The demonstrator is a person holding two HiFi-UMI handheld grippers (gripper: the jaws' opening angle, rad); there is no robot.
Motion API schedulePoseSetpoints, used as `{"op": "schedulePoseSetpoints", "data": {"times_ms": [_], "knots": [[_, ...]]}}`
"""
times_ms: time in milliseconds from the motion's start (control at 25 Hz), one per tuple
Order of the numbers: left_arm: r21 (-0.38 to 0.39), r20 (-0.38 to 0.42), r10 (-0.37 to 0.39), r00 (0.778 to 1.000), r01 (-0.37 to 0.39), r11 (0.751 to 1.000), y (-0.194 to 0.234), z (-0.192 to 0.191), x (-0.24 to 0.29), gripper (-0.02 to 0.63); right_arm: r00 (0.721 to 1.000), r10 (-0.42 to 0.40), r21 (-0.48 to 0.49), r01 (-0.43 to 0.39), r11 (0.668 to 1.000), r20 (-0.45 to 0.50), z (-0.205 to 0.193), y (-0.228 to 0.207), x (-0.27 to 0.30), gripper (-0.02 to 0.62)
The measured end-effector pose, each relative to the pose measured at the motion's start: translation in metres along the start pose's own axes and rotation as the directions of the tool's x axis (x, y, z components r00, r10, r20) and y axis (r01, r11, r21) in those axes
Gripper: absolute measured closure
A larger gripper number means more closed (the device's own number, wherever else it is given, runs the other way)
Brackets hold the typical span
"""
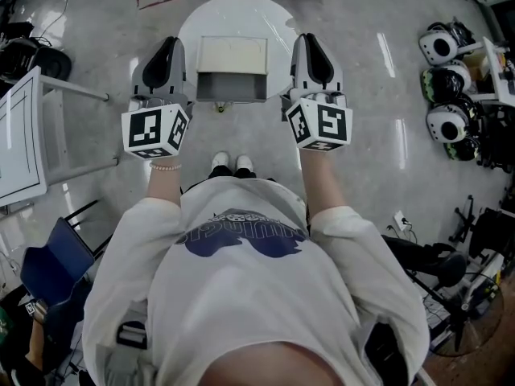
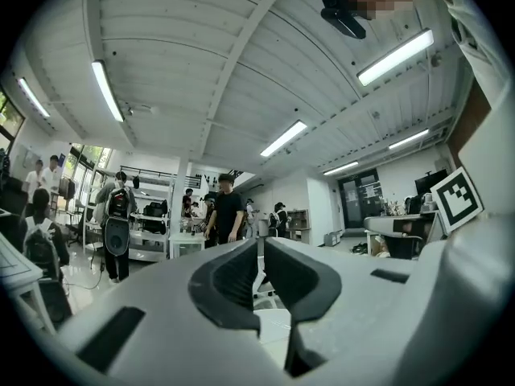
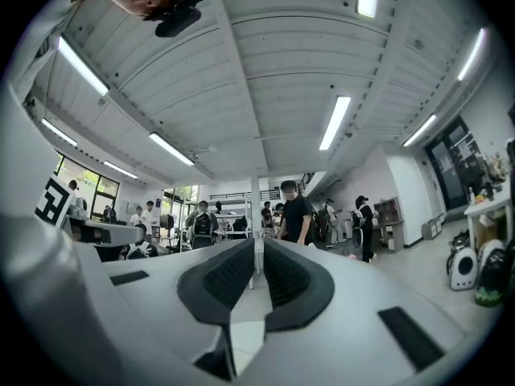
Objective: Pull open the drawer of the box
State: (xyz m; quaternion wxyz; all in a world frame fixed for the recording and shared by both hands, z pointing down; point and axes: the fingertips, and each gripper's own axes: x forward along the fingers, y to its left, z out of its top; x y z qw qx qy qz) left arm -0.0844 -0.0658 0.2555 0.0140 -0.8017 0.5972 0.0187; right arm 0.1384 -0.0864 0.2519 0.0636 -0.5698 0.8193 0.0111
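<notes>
On the round bench [image 1: 197, 14], the box [image 1: 232, 55] shows its drawer [image 1: 232, 87] seemingly pulled out. The left gripper [image 1: 169, 45] and right gripper [image 1: 311, 40] flank it, fingers clenched on nothing, so likely nothing is left but resting.

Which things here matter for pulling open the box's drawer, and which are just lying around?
For the job:
- box
- drawer
- round table
- left gripper
- right gripper

Lying about:
- white helmets
- blue chair

Ceiling tube lights [image 2: 394, 56] shine bright; the floor [image 1: 386, 95] glares, edges warp.
</notes>
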Motion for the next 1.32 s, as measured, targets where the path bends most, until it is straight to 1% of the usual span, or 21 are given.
{"op": "schedulePoseSetpoints", "data": {"times_ms": [80,160,240,440,600,1000,1320], "knots": [[0.010,0.008,0.006,1.000,-0.006,1.000,0.003,0.005,0.007,0.580,1.000,0.012,-0.040,-0.012,0.999,0.011,0.005,0.010,0.004,0.568],[0.029,0.009,0.011,1.000,-0.011,1.000,0.005,0.009,0.012,0.589,1.000,0.020,-0.056,-0.020,0.998,0.012,0.005,0.018,0.007,0.578],[0.049,0.000,0.018,1.000,-0.018,0.999,0.008,0.010,0.016,0.595,1.000,0.022,-0.065,-0.021,0.998,0.007,0.004,0.023,0.010,0.595],[0.060,-0.009,0.029,1.000,-0.029,0.998,0.013,0.011,0.018,0.598,1.000,0.015,-0.126,-0.018,0.992,-0.023,0.002,0.029,0.015,0.598],[0.062,-0.007,0.025,1.000,-0.025,0.998,0.011,0.013,0.018,0.598,0.999,0.009,-0.136,-0.013,0.991,-0.033,0.002,0.029,0.017,0.600],[0.067,-0.010,0.033,0.999,-0.033,0.997,0.013,0.014,0.013,0.598,0.999,0.028,-0.155,-0.033,0.987,-0.035,0.005,0.033,0.019,0.600],[0.065,-0.022,0.064,0.998,-0.063,0.996,0.025,0.013,-0.001,0.598,0.999,0.023,-0.160,-0.027,0.987,-0.027,0.011,0.031,0.016,0.600]]}}
